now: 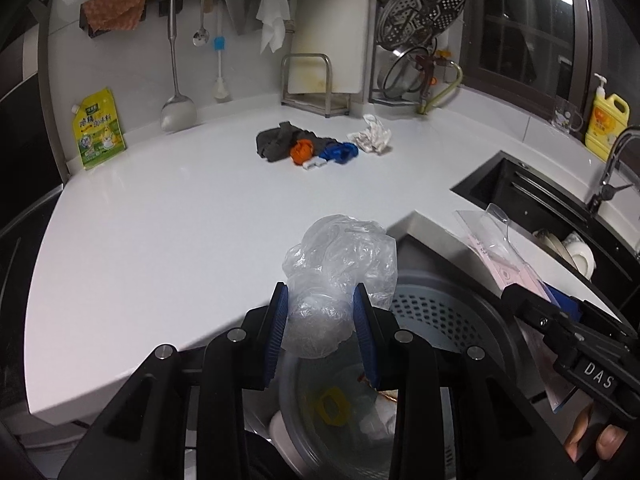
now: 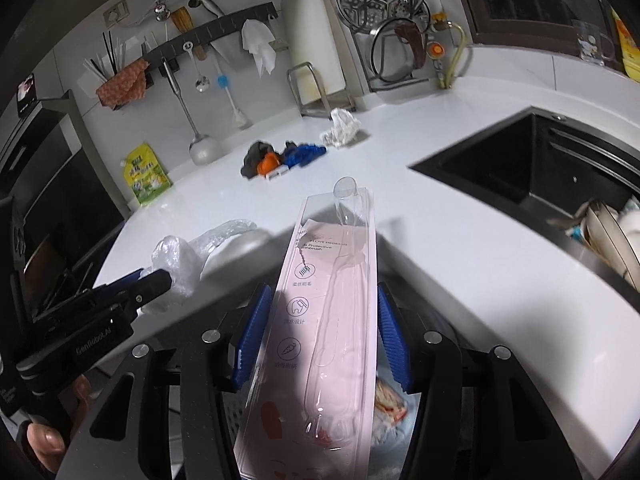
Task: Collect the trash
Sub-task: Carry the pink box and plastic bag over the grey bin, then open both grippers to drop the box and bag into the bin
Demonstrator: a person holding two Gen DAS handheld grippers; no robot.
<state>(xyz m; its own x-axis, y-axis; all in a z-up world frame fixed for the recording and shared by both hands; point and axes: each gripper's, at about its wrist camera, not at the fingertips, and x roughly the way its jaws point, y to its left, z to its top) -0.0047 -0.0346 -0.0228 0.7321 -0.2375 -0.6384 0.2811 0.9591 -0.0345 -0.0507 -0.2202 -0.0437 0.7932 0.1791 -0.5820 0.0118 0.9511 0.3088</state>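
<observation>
Your left gripper [image 1: 320, 328] is clamped on a crumpled clear plastic bag [image 1: 340, 264]; the blue ribbed pads [image 1: 278, 332] press its lower bunch while the loose upper part balloons forward. Gripping the bunch and not the loose film looks deliberate, so it cannot slide free. Your right gripper [image 2: 320, 336] holds a long pink card with a clear blister shell, a toothbrush package [image 2: 332, 300], lengthwise between its pads, with the far end sticking well past the fingertips.

Both pieces hang over the round grey perforated waste bin [image 1: 436, 312] that stands below the counter edge, already lined and partly filled. Judging by this, you are at the drop step.

The white countertop [image 1: 160, 220] ends just ahead of your left fingertips, and its corner juts toward the bin, so keep the package's long end off that lip. The black sink [image 2: 520, 172] opens on the right.

More trash waits far back on the counter: a dark cloth-like heap with orange and blue scraps [image 1: 304, 148] and a crumpled white wrapper [image 1: 370, 136] just beside it, with open counter between you and them.
</observation>
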